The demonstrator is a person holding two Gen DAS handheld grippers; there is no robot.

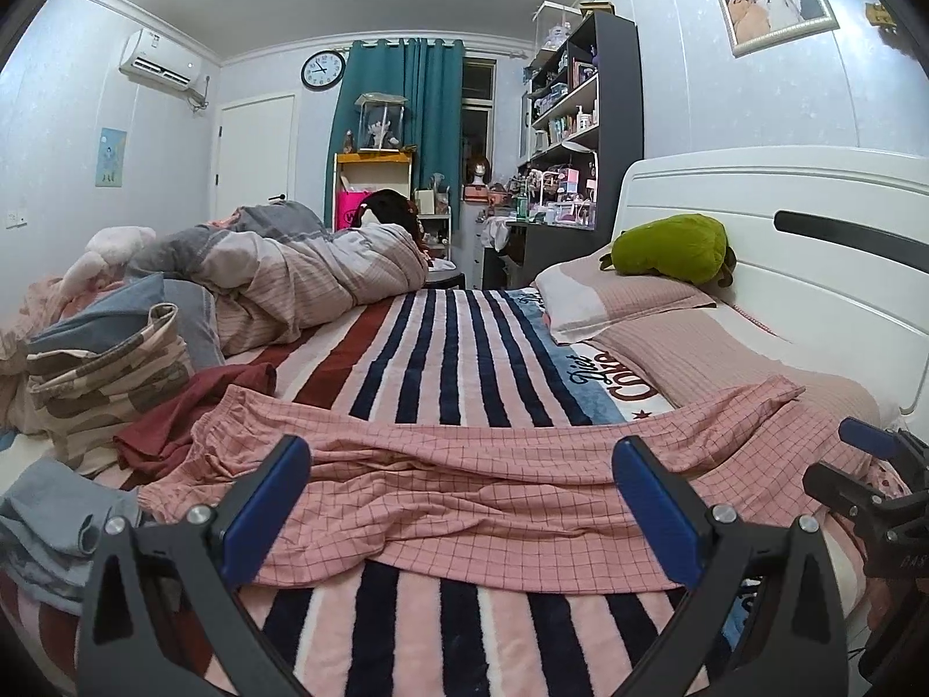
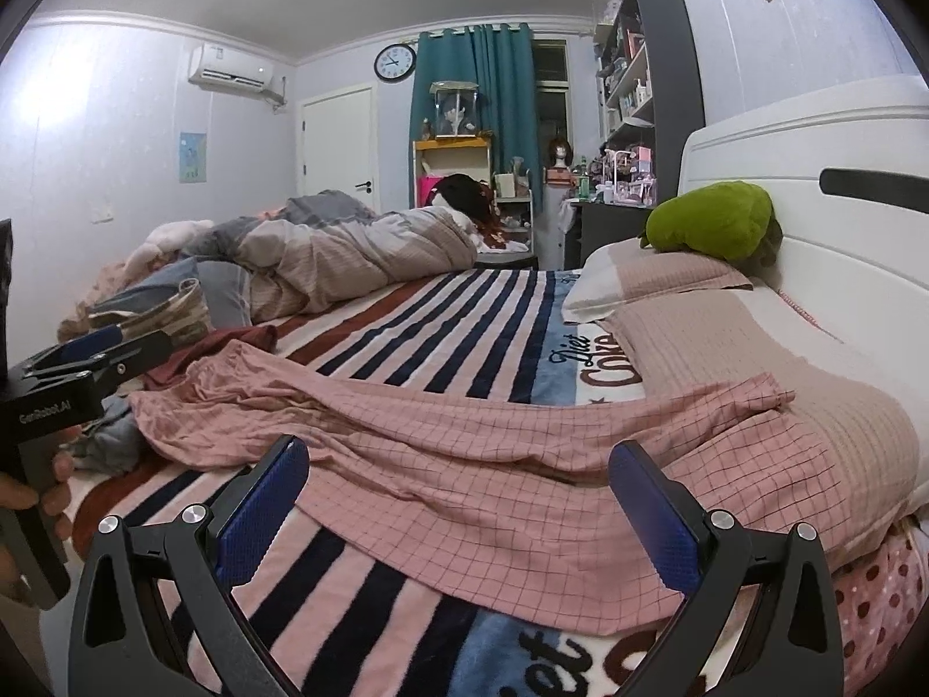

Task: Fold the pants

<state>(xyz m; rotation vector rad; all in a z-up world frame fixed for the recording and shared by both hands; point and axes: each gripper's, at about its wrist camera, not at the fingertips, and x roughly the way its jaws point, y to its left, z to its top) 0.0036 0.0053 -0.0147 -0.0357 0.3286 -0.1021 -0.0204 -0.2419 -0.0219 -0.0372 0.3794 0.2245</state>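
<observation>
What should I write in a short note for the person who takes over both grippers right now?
Left gripper: open, holding nothing, above the near edge of the pink checked pants.
Right gripper: open, holding nothing, above the same pants.
The pants lie spread and wrinkled across the striped blanket, one end over the pillow.
Done: no fold visible.
Left: grasp, smooth and fold.

The far end of the pink checked pants (image 1: 493,482) is hidden behind the right gripper (image 1: 871,464) at the left wrist view's right edge. The hand (image 2: 55,491) holding the left gripper (image 2: 87,357) is cut off by the right wrist view's left edge. Items on the shelf unit (image 1: 580,110) are too small to be told.
</observation>
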